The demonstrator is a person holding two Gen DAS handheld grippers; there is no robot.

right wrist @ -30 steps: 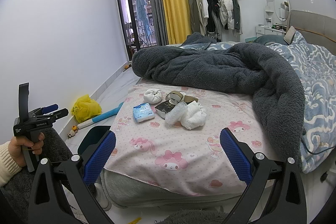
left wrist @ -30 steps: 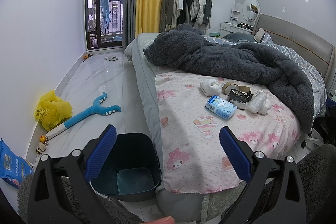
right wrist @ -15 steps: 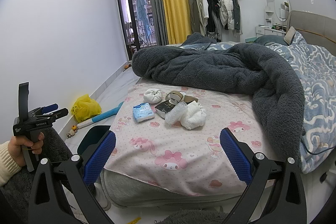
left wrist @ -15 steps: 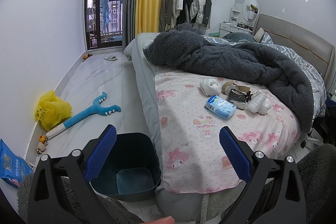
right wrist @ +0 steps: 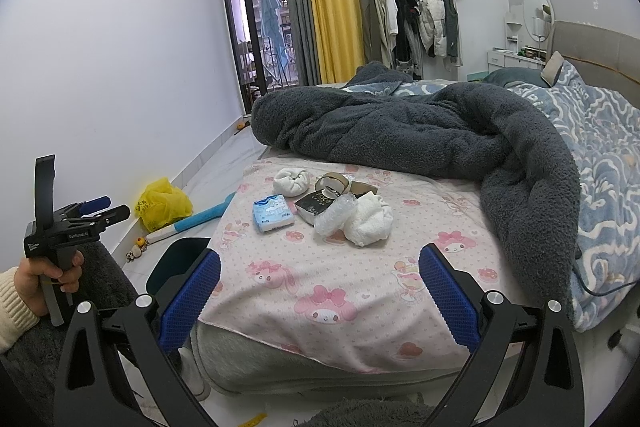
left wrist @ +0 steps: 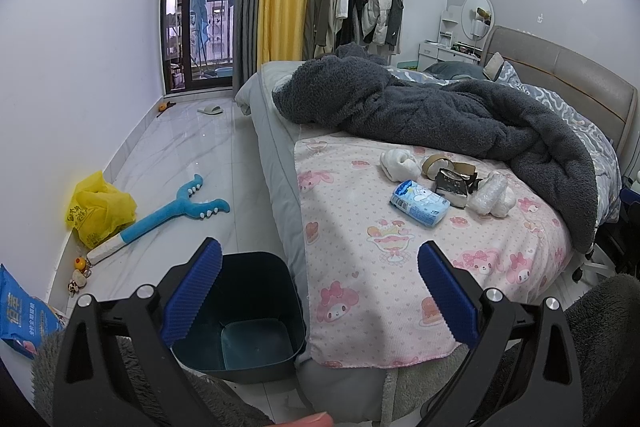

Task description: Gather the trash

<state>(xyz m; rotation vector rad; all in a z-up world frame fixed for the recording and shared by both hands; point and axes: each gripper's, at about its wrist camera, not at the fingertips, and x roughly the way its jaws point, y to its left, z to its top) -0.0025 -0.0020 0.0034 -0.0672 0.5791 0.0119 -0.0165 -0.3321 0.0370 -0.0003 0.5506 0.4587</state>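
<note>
A pile of trash lies on the pink patterned sheet [right wrist: 352,283] of the bed: a blue tissue pack [right wrist: 273,213] [left wrist: 419,203], a white crumpled wad [right wrist: 291,181] [left wrist: 397,164], a tape roll [right wrist: 332,182], a black packet [right wrist: 316,205] [left wrist: 451,185], a clear plastic wrap [right wrist: 335,215] and a white wad [right wrist: 370,219]. A dark bin [left wrist: 248,315] stands on the floor by the bed, under my left gripper [left wrist: 320,293]. My left gripper is open and empty. My right gripper [right wrist: 320,297] is open and empty, short of the trash.
A dark fleece blanket [right wrist: 420,143] is heaped behind the trash. On the floor lie a yellow bag [left wrist: 98,209], a blue toy stick [left wrist: 168,215], a blue snack bag [left wrist: 22,315] and small toys [left wrist: 78,275]. My left gripper also shows in the right wrist view [right wrist: 116,214].
</note>
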